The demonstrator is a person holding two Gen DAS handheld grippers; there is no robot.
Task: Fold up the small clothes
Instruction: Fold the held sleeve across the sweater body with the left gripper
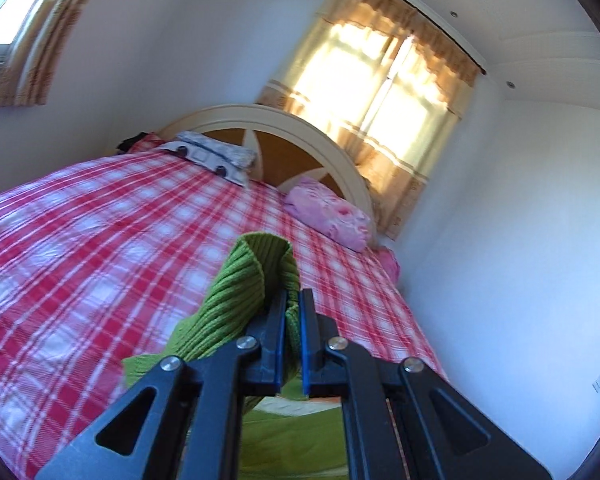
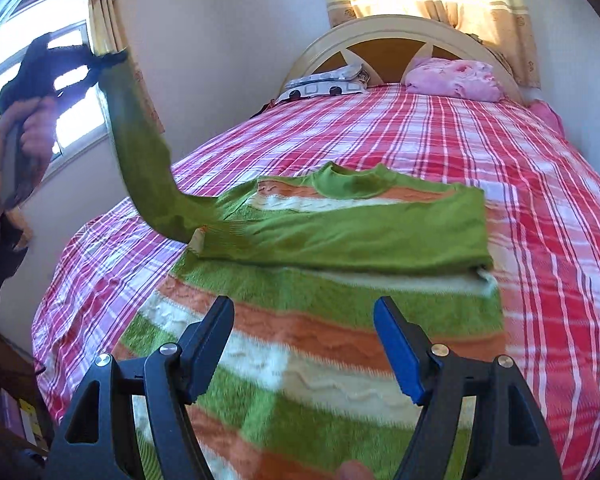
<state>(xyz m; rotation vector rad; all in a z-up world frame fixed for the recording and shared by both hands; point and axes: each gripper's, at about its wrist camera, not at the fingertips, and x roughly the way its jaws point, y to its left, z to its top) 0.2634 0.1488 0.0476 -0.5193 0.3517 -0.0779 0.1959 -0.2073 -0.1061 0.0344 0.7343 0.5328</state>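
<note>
Lifting the green sleeve [image 2: 140,152] clamped in my left gripper [image 1: 293,300], I risk dragging the striped sweater [image 2: 300,320] across the bed [image 2: 500,160]; right gripper [image 2: 304,312] hovers spread, empty.

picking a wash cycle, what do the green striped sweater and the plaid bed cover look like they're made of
Sweater: looks like knitted yarn, wool or acrylic, matte. The cuff pinched in the left gripper shows clear ribbing, and the orange and white bands look fuzzy with raised wavy stitching.
Plaid bed cover: looks like thin woven cotton or a blend, flat and matte, with fine creases; the fibre itself cannot be told.
</note>
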